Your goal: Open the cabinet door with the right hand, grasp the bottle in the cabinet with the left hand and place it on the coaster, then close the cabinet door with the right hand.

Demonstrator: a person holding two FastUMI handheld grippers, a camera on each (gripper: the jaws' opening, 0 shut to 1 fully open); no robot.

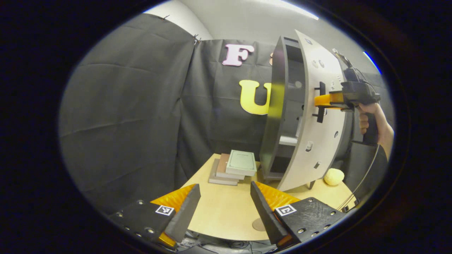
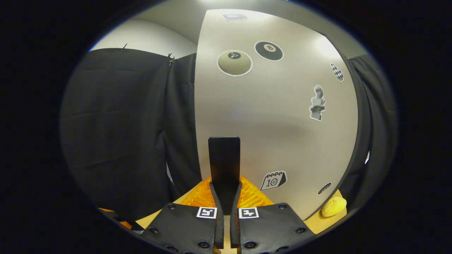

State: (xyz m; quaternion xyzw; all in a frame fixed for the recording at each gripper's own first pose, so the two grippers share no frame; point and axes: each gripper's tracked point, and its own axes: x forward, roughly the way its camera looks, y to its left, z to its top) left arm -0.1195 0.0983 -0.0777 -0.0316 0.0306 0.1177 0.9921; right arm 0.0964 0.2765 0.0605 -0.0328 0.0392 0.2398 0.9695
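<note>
On the tan wooden table (image 1: 226, 211), one grey cabinet (image 1: 282, 116) with its white stickered door (image 2: 275, 116) ajar; right gripper (image 2: 225, 192) clamped on one black bar handle (image 2: 224, 158). Left gripper (image 1: 226, 208) wide apart, empty. Beside the cabinet: three stacked books (image 1: 233, 167), one round coaster (image 1: 259, 224), one yellow ball (image 1: 333, 176). Bottle can't be made out.

- left gripper (image 1: 225, 208): two wedge fingers on ribbed plastic bases, flat textured plates on top, round screws along the edges, one small square black-and-white marker tag per side
- right gripper (image 2: 226, 197): same deal, ribbed bases, screwed plates, paired marker tags
- from the left gripper view, the right one has a chunky dark pistol-style body, thin cable hanging off it, bare hand (image 1: 369, 118) on the grip
</note>
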